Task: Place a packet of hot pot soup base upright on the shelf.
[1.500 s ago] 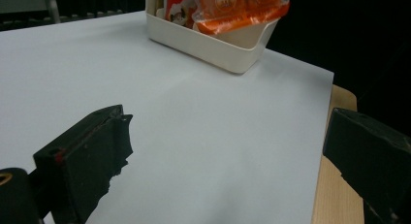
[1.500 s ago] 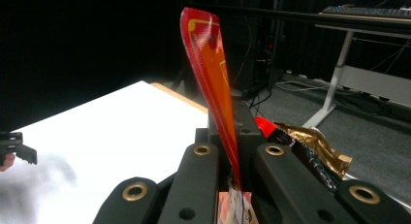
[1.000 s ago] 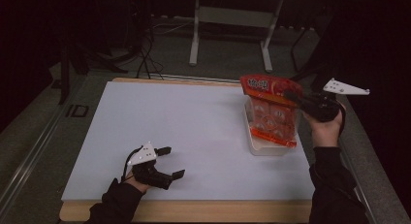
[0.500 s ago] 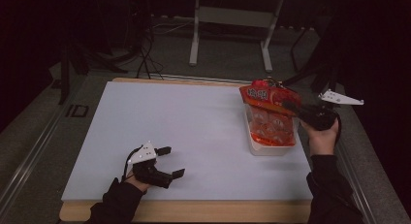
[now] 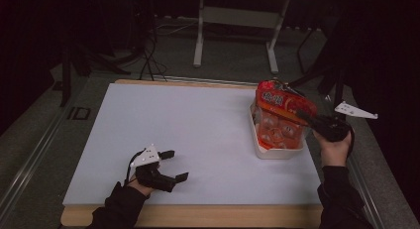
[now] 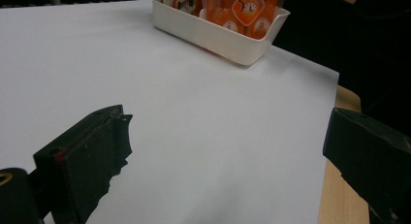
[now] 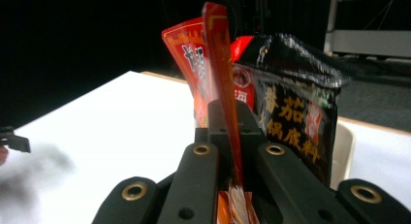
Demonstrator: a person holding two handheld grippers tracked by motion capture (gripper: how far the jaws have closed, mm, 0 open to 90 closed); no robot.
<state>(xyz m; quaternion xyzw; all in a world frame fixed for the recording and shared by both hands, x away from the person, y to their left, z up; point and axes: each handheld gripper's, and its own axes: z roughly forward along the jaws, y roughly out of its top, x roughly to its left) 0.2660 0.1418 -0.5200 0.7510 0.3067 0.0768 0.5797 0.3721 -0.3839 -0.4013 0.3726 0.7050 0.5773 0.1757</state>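
— How is the right gripper (image 5: pixel 303 116) seen?
— Its jaws are clamped on the edge of a red and orange plastic snack packet (image 5: pixel 280 106), held over the white plastic bin (image 5: pixel 271 152).
— And the left gripper (image 5: pixel 171 165)?
— It is rested on the white table sheet (image 5: pixel 198 125), jaws spread wide, nothing gripped.

L gripper (image 5: pixel 171 164) low, fingers wide apart; R gripper (image 5: pixel 303 116) fingers clamped, prob. tilted down.

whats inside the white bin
The bin holds orange packets, upright. A red packet, pinched in the right gripper, sits over them. The bin's bottom is covered.
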